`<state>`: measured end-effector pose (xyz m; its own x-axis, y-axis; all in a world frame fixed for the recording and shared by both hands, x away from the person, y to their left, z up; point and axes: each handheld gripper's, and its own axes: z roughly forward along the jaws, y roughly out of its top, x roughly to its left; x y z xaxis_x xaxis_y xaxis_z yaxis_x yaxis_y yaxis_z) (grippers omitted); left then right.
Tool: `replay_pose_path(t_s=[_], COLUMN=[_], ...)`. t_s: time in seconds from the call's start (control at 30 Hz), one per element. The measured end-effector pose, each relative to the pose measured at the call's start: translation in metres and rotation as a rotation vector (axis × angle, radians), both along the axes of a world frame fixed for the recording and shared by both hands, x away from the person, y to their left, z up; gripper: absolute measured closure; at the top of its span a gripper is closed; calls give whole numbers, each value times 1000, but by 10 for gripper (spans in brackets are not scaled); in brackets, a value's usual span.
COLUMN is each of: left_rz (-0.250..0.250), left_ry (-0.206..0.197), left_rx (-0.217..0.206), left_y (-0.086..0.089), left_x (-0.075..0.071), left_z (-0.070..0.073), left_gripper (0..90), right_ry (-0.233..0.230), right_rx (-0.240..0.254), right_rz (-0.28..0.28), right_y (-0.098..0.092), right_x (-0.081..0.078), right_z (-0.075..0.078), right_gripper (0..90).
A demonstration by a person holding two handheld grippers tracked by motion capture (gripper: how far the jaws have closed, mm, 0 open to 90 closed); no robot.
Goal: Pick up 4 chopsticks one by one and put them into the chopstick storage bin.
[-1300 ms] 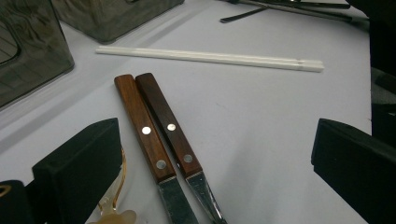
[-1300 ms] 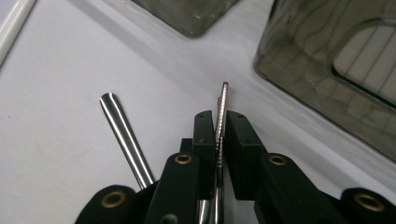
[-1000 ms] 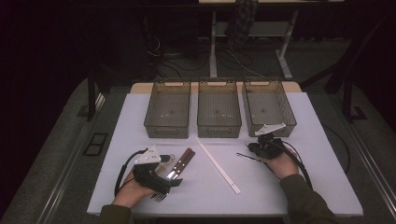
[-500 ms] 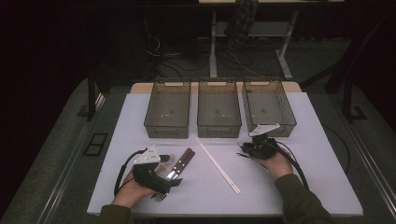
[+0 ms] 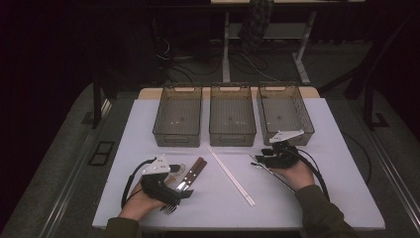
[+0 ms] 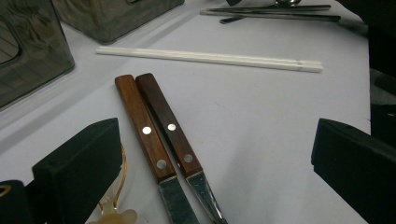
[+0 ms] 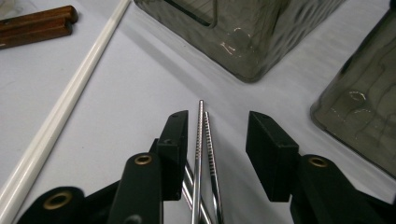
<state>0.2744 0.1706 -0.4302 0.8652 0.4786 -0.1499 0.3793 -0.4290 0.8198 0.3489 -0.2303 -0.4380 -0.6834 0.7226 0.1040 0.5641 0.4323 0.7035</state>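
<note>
**Right tongs let go of the metal chopsticks**

The metal chopsticks (image 7: 201, 154) lie on the desk (image 5: 346, 198), in front of the right-hand bin (image 5: 285, 111), their ribbed tips pointing toward the gap between two bins. The right tongs (image 7: 217, 140) straddle them; the jaws have just been opening, and the pair now sits loose between the pads, close to one pad and clear of the other. That reads as a release, so the pair probably still has to be regripped or sorted. Further left lie the white chopsticks (image 5: 230, 174), then the two wooden-handled knives (image 6: 161, 135). The left tongs (image 6: 215, 158) rest spread wide over the knife handles, pinching nothing, beside a pale amber utensil (image 6: 112, 212).
</note>
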Motion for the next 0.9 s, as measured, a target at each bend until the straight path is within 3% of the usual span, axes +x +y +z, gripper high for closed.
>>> replay_pose_path(t_s=[0.43,0.73,0.9], left_rz=[-2,6,8], left_ry=[-13,-18,-20], left_rx=[-24,-51,-43], left_y=[5,8,9], left_x=[1,2,2], left_z=[-2,-4,-5], left_gripper=[12,0,0], right_ry=[-25,-14,-17], right_rx=[38,52,62], right_rz=[15,25,14], right_y=[-22,-47,-62], right_x=[-17,-32,-43], right_z=[19,22,24], right_gripper=[440,393,385])
